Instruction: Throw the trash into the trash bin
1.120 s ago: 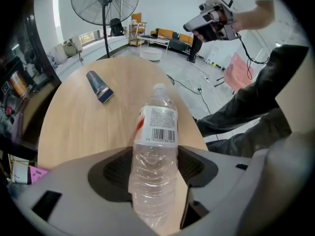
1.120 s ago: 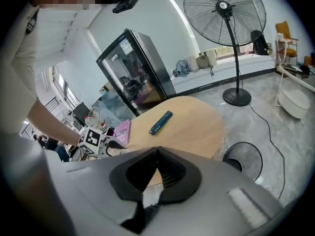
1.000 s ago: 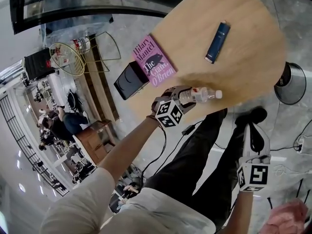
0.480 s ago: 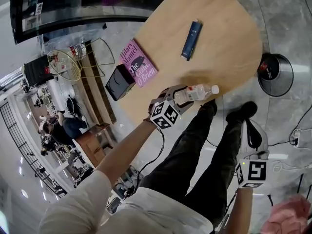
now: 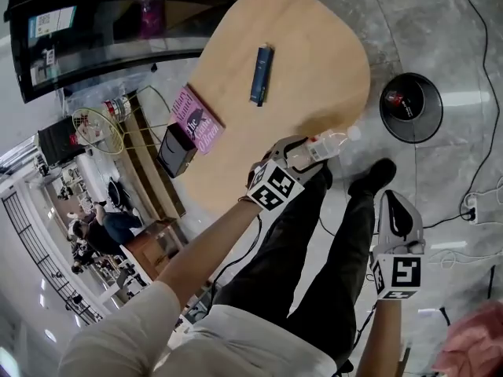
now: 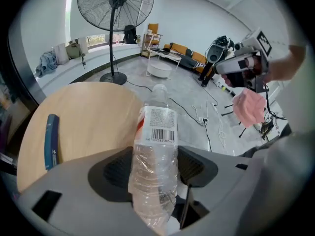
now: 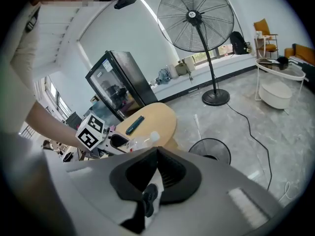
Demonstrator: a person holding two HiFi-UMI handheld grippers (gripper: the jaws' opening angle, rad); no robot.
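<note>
Grey marble floor (image 5: 440, 22) fills the head view, with the person's dark trousers (image 5: 314, 250) nearest, running down to a black shoe (image 5: 373, 177). Beside the right leg hangs the right gripper (image 5: 391, 199), tips toward that shoe. Its own view shows the right gripper (image 7: 157, 151) with the two dark pads meeting at the tip and nothing between them.

A little further out, the left gripper (image 5: 302, 154) is held at the near edge of a rounded wooden table (image 5: 314, 45). It is clamped on a clear plastic bottle (image 5: 324, 145). In the left gripper view the pads press both sides of the bottle (image 6: 156, 132), which is crumpled in its lower half. Its barcode label and white cap stick out past the jaws. The cap end reaches past the table's edge, over the floor.

On the table lie a blue case (image 5: 262, 74) near the middle, and a pink book (image 5: 196, 121) at the left edge with a black box (image 5: 176, 150) beside it.

Beyond the bottle, on the floor just off the table's right side, stands the round black bin (image 5: 410, 107), well apart from the bottle, something red inside. A cable (image 5: 479, 22) trails past it.

Furthest off, the right gripper view shows a tall standing fan (image 7: 196, 18) by the windows and a black glass-door cooler (image 7: 118, 87).
</note>
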